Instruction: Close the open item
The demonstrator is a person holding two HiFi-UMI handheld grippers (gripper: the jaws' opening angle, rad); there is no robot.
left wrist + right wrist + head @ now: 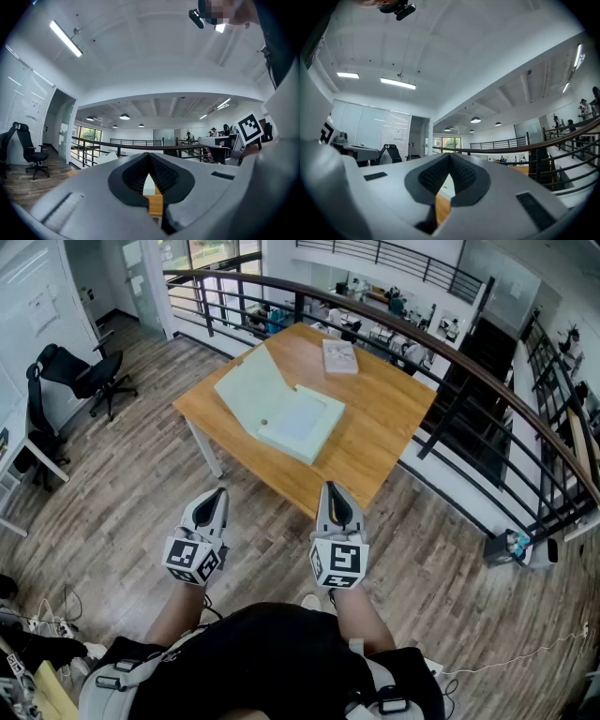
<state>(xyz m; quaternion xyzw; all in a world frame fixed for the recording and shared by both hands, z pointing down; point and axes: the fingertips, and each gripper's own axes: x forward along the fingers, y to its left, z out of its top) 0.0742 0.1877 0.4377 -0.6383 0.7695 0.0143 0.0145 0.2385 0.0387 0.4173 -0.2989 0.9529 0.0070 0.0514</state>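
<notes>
A pale green box (298, 423) lies open on the wooden table (375, 427), its lid (246, 388) tilted up and back to the left. Both grippers hang in front of the person, short of the table's near edge and clear of the box. My left gripper (219, 495) is shut with nothing in it. My right gripper (330, 489) is also shut and empty. In the left gripper view the closed jaws (149, 176) point at the table and the box's pale edge. The right gripper view shows its jaws (449, 176) closed, with wood and a pale strip past them.
A book (339, 355) lies at the table's far corner. A curved black railing (450, 362) runs behind and to the right of the table. An office chair (80, 371) stands at the left. Cables and gear (37, 634) lie on the wood floor at bottom left.
</notes>
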